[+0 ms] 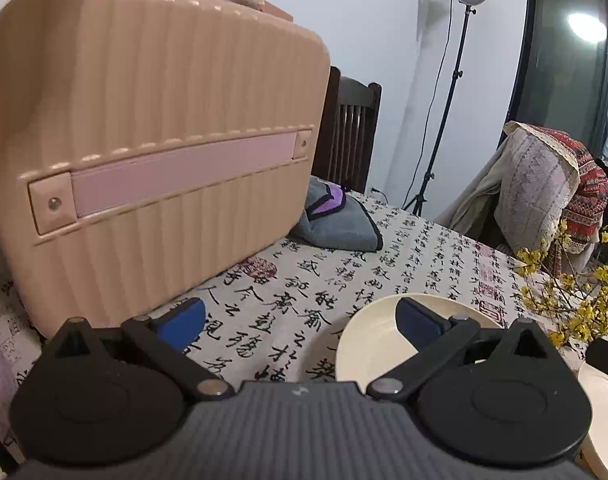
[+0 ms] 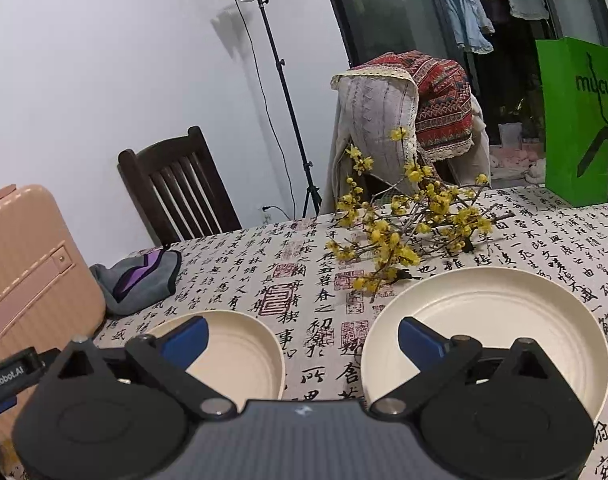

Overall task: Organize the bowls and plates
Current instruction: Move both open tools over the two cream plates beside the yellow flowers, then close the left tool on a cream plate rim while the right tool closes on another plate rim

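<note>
While both tongs [image 1: 300, 322] [image 2: 302, 336] gape empty, two round plates [image 2: 240, 356] [image 2: 500, 320] lie flat, rims up

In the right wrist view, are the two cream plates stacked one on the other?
No, the smaller plate and the larger plate lie side by side on the tablecloth, with a strip of printed cloth between them.

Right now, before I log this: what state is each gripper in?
Left gripper: open, holding nothing.
Right gripper: open, holding nothing.
</note>
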A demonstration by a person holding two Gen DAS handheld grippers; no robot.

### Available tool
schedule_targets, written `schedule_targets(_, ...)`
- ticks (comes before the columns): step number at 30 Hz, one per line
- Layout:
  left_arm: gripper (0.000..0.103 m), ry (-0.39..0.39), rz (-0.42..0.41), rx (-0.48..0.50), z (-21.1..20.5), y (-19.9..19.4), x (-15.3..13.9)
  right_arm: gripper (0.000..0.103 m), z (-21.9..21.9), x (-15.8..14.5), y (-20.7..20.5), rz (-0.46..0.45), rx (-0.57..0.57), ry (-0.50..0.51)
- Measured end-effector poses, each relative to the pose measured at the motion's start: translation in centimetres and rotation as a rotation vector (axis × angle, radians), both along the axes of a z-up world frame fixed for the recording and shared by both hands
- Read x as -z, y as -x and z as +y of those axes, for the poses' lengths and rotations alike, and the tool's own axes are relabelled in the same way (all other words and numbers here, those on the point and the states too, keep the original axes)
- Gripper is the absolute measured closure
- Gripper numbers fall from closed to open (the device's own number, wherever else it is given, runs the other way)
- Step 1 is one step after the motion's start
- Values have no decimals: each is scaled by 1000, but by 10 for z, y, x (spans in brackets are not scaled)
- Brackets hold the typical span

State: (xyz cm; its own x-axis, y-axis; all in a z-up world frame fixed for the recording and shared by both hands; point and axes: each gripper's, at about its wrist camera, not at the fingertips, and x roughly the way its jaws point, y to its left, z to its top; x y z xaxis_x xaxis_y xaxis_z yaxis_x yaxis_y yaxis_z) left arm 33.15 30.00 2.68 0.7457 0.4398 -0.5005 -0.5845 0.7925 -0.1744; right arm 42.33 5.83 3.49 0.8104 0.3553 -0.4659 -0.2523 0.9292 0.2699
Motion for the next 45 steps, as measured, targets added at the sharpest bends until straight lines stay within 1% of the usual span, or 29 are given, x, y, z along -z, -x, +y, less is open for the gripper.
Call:
schedule_targets(1,0,2,2,1,1,0,1,13,1,1,-2,12,-2,1)
schedule_targets(2,0,7,4,3,1,-1,2,17,1,3,-5,24,-9,3)
schedule_targets(5,0,40,7,10,6,-2,5,25,6,6,-9,37,-16,27)
schedule_targets(8,0,73,15,25,10,-5,10,30,12,9,-12,45,-40,42)
schedule_targets(11,0,68,37,27,9,-9,16,47,21,11,-18,77,-77,63)
schedule_targets(14,1,62,46,40,7,-12,20,52,30,16,-27,110,-80,90)
schedule_targets(16,2,73,47,46,7,-13,22,53,32,21,-32,123,-75,86)
schedule_targets(18,7,79,49,60,5,-15,24,54,34,25,-35,134,-73,89)
schedule_targets(22,10,66,62,69,1,-18,26,55,37,34,-38,148,-71,97)
schedule_targets(23,13,68,66,72,1,-19,27,55,38,36,-39,151,-72,96)
schedule_targets(25,15,79,69,79,2,-20,29,56,38,38,-40,154,-75,97)
schedule_targets(28,22,86,79,83,2,-23,31,60,38,40,-42,163,-79,91)
schedule_targets(30,34,99,89,97,3,-25,34,63,38,42,-43,173,-83,77)
schedule_targets(31,36,106,94,102,3,-26,36,65,38,43,-43,175,-82,75)
schedule_targets(33,46,124,105,106,5,-29,39,65,39,44,-42,169,-78,88)
schedule_targets(34,48,134,109,107,6,-29,41,66,39,45,-42,168,-74,88)
schedule_targets(36,59,162,115,113,9,-31,44,68,38,45,-43,168,-67,83)
schedule_targets(37,60,167,112,114,10,-30,44,71,37,45,-44,169,-61,82)
schedule_targets(38,63,165,111,112,11,-30,44,74,36,45,-44,169,-58,78)
schedule_targets(39,67,169,110,113,11,-30,44,74,35,45,-44,169,-57,71)
schedule_targets(40,69,174,109,117,11,-30,45,75,34,45,-45,170,-55,65)
schedule_targets(42,78,176,107,127,11,-31,45,79,34,45,-44,163,-57,66)
schedule_targets(43,80,179,104,134,11,-31,45,85,35,44,-42,156,-63,68)
schedule_targets(44,85,182,102,144,10,-31,44,93,37,44,-42,156,-73,63)
schedule_targets(45,88,181,100,151,9,-31,44,95,39,43,-40,154,-78,67)
